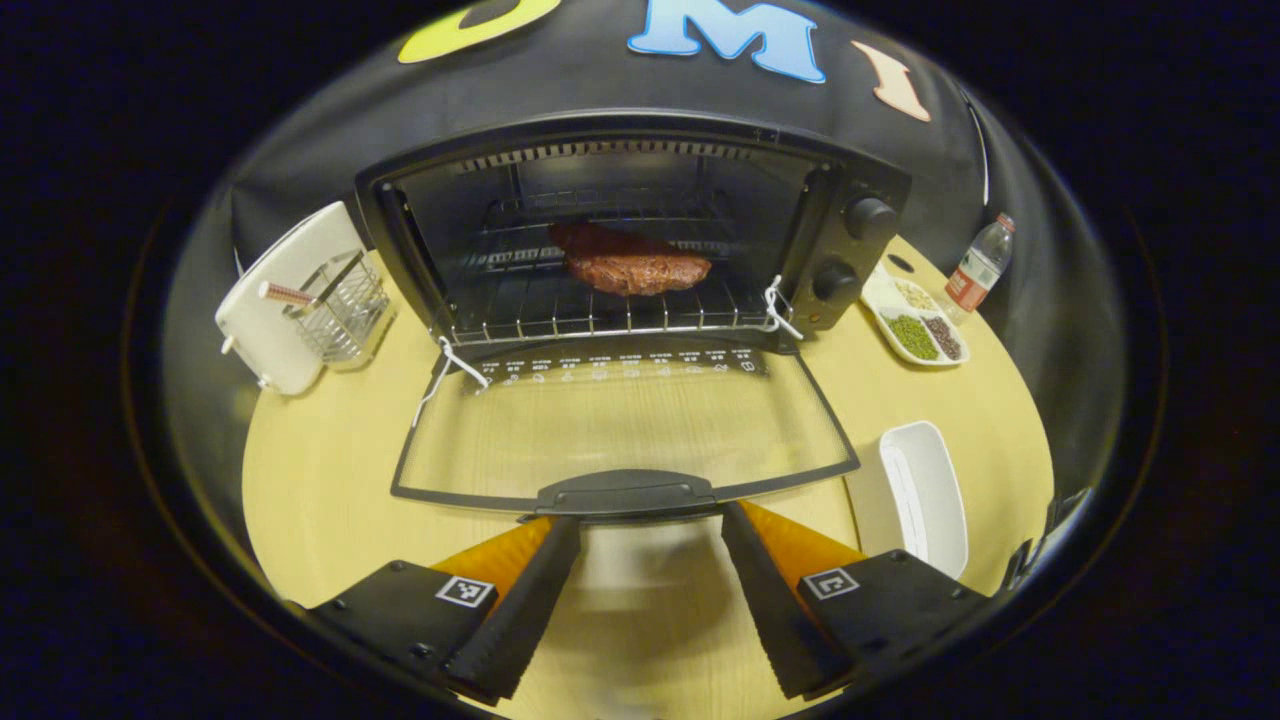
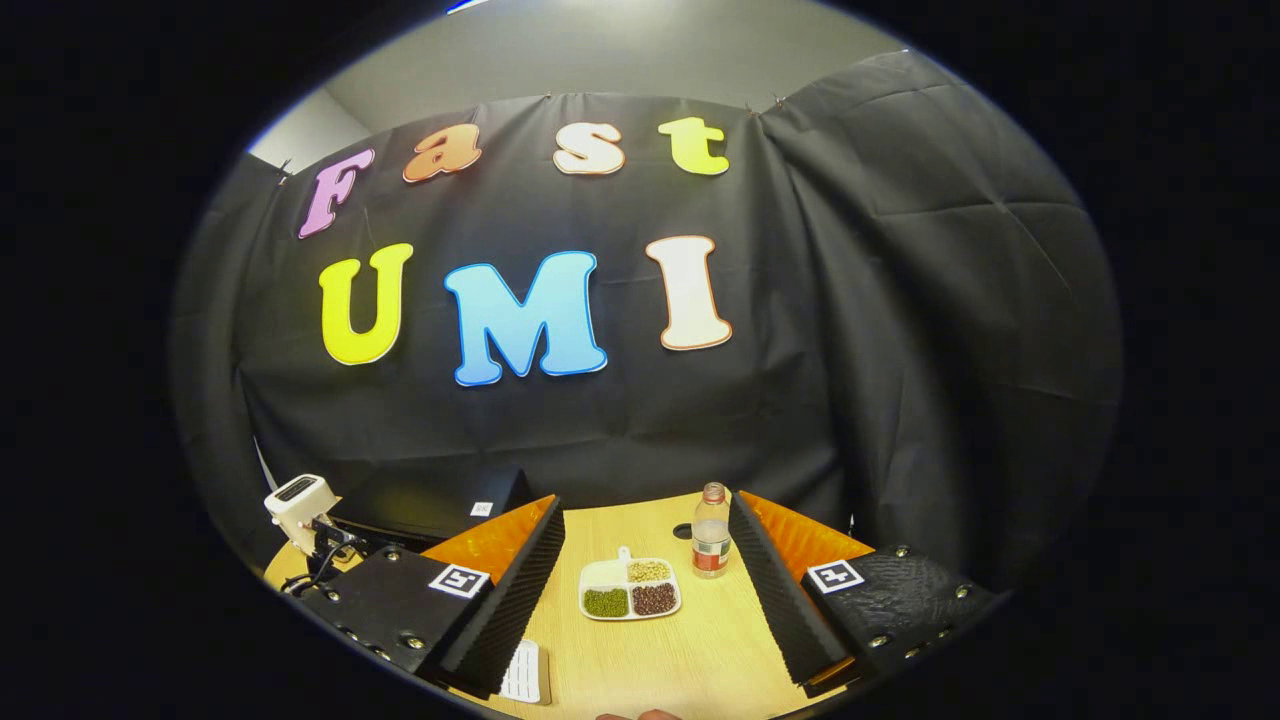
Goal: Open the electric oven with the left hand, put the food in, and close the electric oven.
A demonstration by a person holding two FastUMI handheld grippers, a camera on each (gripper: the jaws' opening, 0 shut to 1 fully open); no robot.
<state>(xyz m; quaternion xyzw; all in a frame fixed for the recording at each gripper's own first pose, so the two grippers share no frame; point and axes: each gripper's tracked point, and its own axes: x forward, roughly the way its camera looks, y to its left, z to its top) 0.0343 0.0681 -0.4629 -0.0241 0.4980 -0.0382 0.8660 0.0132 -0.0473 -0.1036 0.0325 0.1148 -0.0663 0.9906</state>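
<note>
The black electric oven stands open at the back of the table in the left gripper view. Its glass door lies flat towards me. A brown piece of meat rests on the wire rack inside. My left gripper is open, its fingertips just short of the door handle and spread wider than it, not touching. In the right gripper view, my right gripper is open and holds nothing, raised over the table right of the oven's top.
A white board with a wire basket stands left of the oven. To the oven's right are a divided plate of beans, a water bottle and a white oblong dish.
</note>
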